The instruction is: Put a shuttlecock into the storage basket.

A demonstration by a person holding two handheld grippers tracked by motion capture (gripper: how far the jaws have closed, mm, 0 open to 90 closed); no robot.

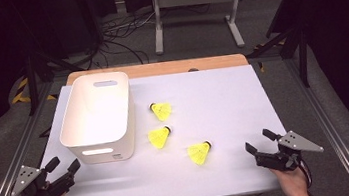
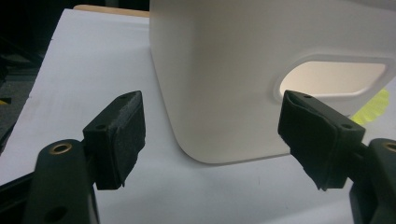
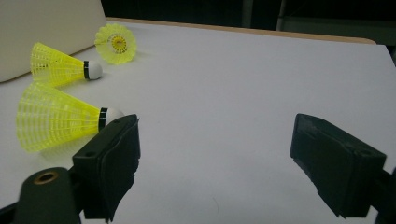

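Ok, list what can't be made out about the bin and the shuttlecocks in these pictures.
- Bin: high view, its near wall hides part of the floor inside; the rest looks bare.
- Bin, left gripper view: its top rim is cut off by the picture's upper edge.
- Nearest shuttlecock: right gripper view, its cork tip sits partly behind one of the fingers.
- Farthest shuttlecock: high view, too small to read any marking.

My left claw (image 2: 210,140) stood wide open with nothing between its jaws. Just beyond them sat the white bin (image 2: 224,70) on the tabletop (image 2: 93,60), its handle slot facing me, a yellow shuttlecock (image 2: 373,108) peeking past its right side.
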